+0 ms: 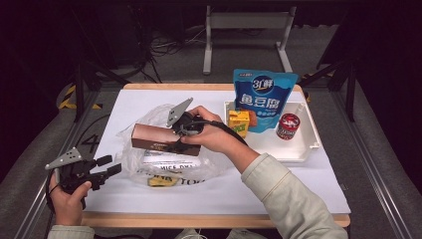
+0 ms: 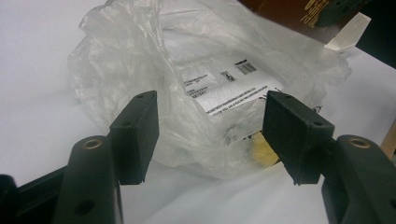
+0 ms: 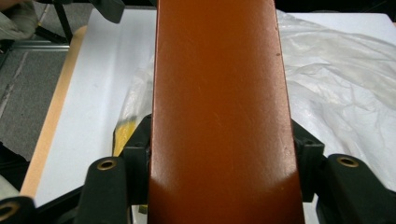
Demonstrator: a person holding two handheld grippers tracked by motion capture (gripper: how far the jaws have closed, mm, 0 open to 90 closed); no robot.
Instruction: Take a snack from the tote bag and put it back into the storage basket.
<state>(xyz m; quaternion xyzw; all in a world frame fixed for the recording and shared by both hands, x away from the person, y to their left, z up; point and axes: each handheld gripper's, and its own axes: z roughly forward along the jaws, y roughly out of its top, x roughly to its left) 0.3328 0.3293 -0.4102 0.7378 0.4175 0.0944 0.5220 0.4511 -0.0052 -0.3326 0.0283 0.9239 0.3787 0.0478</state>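
Right gripper (image 1: 175,142): jaws pinching brown box (image 3: 219,112) by long sides, box lying lengthwise between pads, held above plastic bag (image 1: 149,164). Left gripper (image 2: 212,135): jaws spread, nothing between, just beside bag at near-left table (image 1: 308,189) edge, apart from box.

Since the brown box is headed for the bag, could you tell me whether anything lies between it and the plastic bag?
Nothing visible does. The right gripper holds the brown box directly above the plastic bag, with open air between them.
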